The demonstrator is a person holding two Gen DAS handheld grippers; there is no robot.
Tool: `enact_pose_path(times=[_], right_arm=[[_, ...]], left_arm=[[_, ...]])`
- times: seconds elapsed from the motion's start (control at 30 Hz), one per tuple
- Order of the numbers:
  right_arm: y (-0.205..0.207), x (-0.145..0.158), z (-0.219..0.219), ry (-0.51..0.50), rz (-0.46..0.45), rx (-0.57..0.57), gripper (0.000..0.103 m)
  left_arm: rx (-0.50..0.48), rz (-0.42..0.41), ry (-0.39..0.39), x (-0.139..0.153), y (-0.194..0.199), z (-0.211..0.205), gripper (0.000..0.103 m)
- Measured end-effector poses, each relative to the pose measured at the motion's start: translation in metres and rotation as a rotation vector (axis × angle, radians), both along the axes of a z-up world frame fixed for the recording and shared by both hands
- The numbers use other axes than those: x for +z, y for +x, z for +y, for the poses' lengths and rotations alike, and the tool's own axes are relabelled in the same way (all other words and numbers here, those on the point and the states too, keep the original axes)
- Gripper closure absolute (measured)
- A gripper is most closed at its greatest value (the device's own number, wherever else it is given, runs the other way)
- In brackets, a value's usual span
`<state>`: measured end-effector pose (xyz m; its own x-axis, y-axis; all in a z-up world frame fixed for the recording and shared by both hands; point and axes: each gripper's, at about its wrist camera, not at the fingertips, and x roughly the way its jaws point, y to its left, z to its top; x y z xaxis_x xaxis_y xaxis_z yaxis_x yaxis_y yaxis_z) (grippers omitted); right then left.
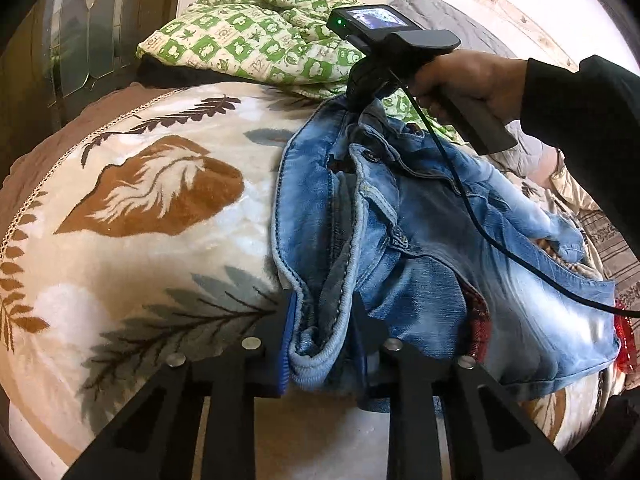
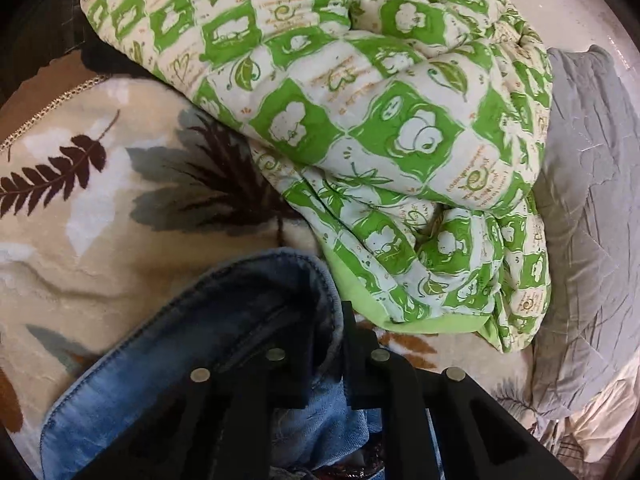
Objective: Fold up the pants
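Note:
Crumpled light-blue jeans (image 1: 420, 220) lie on a leaf-patterned blanket (image 1: 140, 200) spread over a bed. In the left wrist view my left gripper (image 1: 324, 340) is shut on the near part of the waistband, with denim bunched between its black fingers. My right gripper (image 1: 362, 96), held by a person's hand (image 1: 472, 80), pinches the far end of the waistband. In the right wrist view the right gripper (image 2: 326, 364) is shut on a dark fold of the jeans (image 2: 200, 360); its fingertips are partly buried in the cloth.
A green-and-cream checked quilt (image 2: 360, 120) is heaped just beyond the jeans, with a grey pillow (image 2: 592, 220) to its right. A black cable (image 1: 480, 220) trails across the denim. A dark cabinet with glass (image 1: 80, 40) stands at the far left. Something red (image 1: 624, 340) sits at the right edge.

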<state>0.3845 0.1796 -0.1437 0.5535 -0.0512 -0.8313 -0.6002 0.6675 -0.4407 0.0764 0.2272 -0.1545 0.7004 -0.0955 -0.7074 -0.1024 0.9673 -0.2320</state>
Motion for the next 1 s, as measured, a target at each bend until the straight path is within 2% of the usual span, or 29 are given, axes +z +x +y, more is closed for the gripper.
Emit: enact_pose_path(times=[0.1, 0.17, 0.27, 0.3, 0.4, 0.47, 0.63, 0.7, 0.83, 0.87, 0.9, 0.93, 0.97, 1.0], right_arm=[[-0.009, 0.016, -0.002, 0.023, -0.034, 0.019, 0.093], [-0.023, 0.042, 0.003, 0.067, -0.079, 0.049, 0.094], [-0.033, 0.081, 0.008, 0.153, -0.138, 0.070, 0.094], [-0.036, 0.095, 0.010, 0.192, -0.140, 0.076, 0.094], [-0.044, 0.110, 0.023, 0.231, -0.137, 0.105, 0.094], [-0.049, 0.107, 0.034, 0.223, -0.115, 0.112, 0.094], [-0.054, 0.066, 0.055, 0.177, -0.068, 0.087, 0.094], [-0.051, 0.052, 0.054, 0.178, -0.055, 0.071, 0.094], [-0.045, 0.041, 0.050, 0.203, -0.028, 0.033, 0.093], [-0.043, 0.039, 0.050, 0.209, -0.027, 0.023, 0.093], [-0.042, 0.036, 0.050, 0.212, -0.014, 0.017, 0.088], [-0.041, 0.034, 0.051, 0.214, -0.001, 0.008, 0.073], [-0.040, 0.033, 0.051, 0.219, 0.002, 0.000, 0.055], [-0.039, 0.033, 0.050, 0.228, -0.001, -0.005, 0.009]], left_arm=[[0.002, -0.063, -0.019, 0.013, -0.010, 0.002, 0.079], [0.023, -0.148, -0.006, 0.030, -0.024, 0.004, 0.080], [0.083, -0.216, 0.024, 0.049, -0.038, 0.010, 0.080], [0.102, -0.227, 0.026, 0.053, -0.042, 0.013, 0.080], [0.155, -0.233, 0.015, 0.056, -0.052, 0.027, 0.080], [0.164, -0.191, -0.014, 0.049, -0.051, 0.035, 0.080], [0.164, -0.091, -0.038, 0.029, -0.044, 0.039, 0.080], [0.166, -0.072, -0.046, 0.025, -0.044, 0.039, 0.079], [0.173, -0.046, -0.043, 0.022, -0.041, 0.037, 0.079], [0.176, -0.042, -0.041, 0.023, -0.041, 0.036, 0.076], [0.181, -0.038, -0.035, 0.022, -0.040, 0.037, 0.069], [0.198, -0.037, -0.014, 0.023, -0.040, 0.035, 0.050], [0.226, -0.035, 0.017, 0.023, -0.039, 0.035, 0.021], [0.263, -0.052, 0.044, 0.025, -0.041, 0.035, 0.009]])
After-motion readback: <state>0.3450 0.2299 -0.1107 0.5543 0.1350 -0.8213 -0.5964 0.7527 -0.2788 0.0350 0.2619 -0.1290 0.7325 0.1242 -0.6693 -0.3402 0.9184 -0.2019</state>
